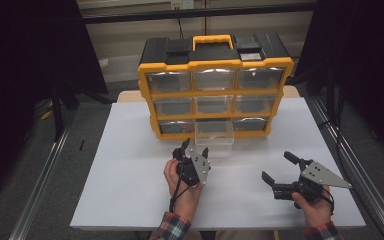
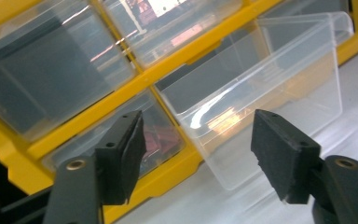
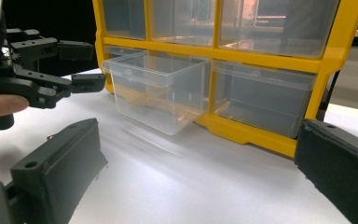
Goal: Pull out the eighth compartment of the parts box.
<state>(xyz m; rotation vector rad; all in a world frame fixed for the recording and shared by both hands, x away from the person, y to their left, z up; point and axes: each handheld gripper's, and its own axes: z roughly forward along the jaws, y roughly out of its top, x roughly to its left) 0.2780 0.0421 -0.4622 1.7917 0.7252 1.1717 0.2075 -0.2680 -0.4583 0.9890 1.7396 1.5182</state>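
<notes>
A yellow and black drawer cabinet (image 1: 215,90) stands at the back of the white table top (image 1: 130,190). Its bottom middle clear drawer (image 1: 214,137) is pulled out toward me and looks empty (image 2: 270,88) (image 3: 158,93). My left gripper (image 1: 195,148) is just in front of that drawer, open, with nothing between the jaws (image 2: 198,140). In the right gripper view the left gripper (image 3: 95,65) hangs close to the drawer's front corner without touching it. My right gripper (image 1: 277,166) rests low at the front right, wide open and empty (image 3: 198,140).
The other clear drawers are pushed in; the bottom left one (image 2: 161,137) holds small reddish parts. A metal rail (image 1: 350,160) runs along the table's right side, another (image 1: 40,185) along the left. Black curtains hang on both sides.
</notes>
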